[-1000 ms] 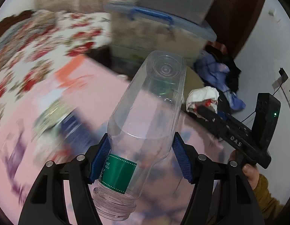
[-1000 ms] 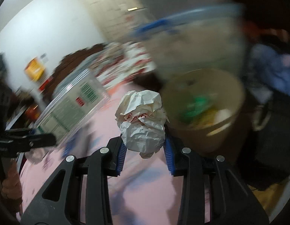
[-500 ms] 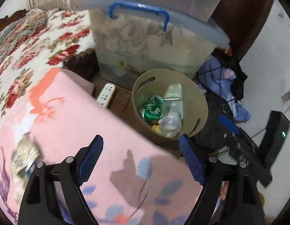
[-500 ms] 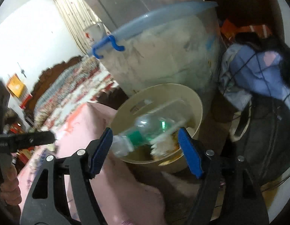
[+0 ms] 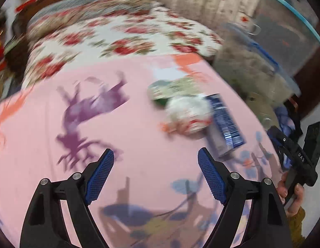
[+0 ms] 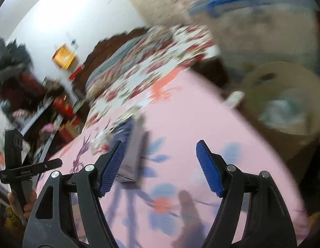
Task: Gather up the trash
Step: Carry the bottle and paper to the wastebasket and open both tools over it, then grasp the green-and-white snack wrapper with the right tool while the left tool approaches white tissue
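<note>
Trash lies on the pink flowered bed cover (image 5: 118, 124): a crumpled white paper ball (image 5: 189, 113), a blue carton (image 5: 224, 122) beside it and a green-and-white wrapper (image 5: 170, 88) behind. My left gripper (image 5: 155, 157) hovers open and empty just short of them. My right gripper (image 6: 160, 150) is also open and empty above the cover, with the blue carton (image 6: 133, 150) by its left finger. The beige bin (image 6: 284, 78) stands off the cover's right edge and holds a clear bottle (image 6: 284, 109). Both views are blurred.
A big clear storage tub with a blue lid (image 6: 263, 31) stands behind the bin. A floral quilt (image 5: 118, 37) covers the bed beyond the pink cover. A hand holds the other gripper (image 5: 294, 155) at the right edge. Clutter fills shelves (image 6: 35, 103) at the left.
Both grippers opened and let go: the bottle and the paper ball went into the bin. Both then swung left, away from the bin and back over the pink cover.
</note>
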Demonstrator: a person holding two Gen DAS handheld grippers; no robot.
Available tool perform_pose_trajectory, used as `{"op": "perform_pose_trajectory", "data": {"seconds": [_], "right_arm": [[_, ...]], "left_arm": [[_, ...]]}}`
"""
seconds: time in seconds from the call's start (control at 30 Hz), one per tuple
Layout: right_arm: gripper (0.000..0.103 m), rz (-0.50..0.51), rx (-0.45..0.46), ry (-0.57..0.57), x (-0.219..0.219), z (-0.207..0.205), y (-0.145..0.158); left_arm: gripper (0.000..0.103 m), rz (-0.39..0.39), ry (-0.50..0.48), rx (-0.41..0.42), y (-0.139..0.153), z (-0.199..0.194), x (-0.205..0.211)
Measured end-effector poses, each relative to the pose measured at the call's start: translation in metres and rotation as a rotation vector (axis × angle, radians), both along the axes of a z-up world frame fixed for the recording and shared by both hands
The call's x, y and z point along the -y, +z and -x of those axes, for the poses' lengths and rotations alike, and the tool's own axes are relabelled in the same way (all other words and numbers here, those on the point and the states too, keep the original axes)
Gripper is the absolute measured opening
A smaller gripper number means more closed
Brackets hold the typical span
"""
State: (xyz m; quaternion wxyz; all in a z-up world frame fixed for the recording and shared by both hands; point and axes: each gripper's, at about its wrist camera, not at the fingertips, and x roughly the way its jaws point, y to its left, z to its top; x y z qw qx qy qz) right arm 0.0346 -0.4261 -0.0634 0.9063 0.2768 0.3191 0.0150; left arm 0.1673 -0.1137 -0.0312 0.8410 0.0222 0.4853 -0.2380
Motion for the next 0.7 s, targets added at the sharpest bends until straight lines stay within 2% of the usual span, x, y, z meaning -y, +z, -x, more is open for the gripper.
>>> {"op": "perform_pose_trajectory", "data": {"seconds": [0.13,0.27,0.3,0.4,0.47,0.5,0.53,0.6,0.7], "right_arm": [[0.073,-0.031,-0.062,0.067,-0.032,-0.050,-0.012],[0.072,-0.099,-0.136,0.138,-0.050,-0.085,-0.032],[0.067,-0.131,-0.164,0.189,-0.060,-0.089,-0.037],[0.066,-0.214,-0.141,0.421,-0.107,-0.078,-0.033],[0.066,-0.206,-0.097,0.614,-0.147,-0.055,-0.024],[0.071,-0.171,-0.079,0.655,-0.158,-0.046,-0.020],[0.074,-0.143,-0.069,0.660,-0.162,-0.041,-0.018],[0.074,-0.128,-0.048,0.625,-0.151,-0.040,-0.013],[0.075,-0.097,-0.046,0.459,-0.110,-0.060,-0.007]], "left_arm": [[0.079,0.067,0.041,-0.063,-0.012,-0.015,-0.023],[0.079,0.114,0.024,-0.093,-0.017,-0.021,-0.022],[0.079,0.118,0.016,-0.097,-0.017,-0.020,-0.020],[0.080,0.142,-0.019,-0.090,-0.016,-0.013,-0.022],[0.083,0.147,-0.021,-0.072,-0.014,-0.010,-0.029],[0.084,0.144,-0.014,-0.060,-0.014,-0.008,-0.034],[0.085,0.140,-0.008,-0.051,-0.014,-0.007,-0.037],[0.085,0.135,0.000,-0.044,-0.014,-0.007,-0.040],[0.085,0.143,-0.002,-0.052,-0.016,-0.007,-0.037]]}}
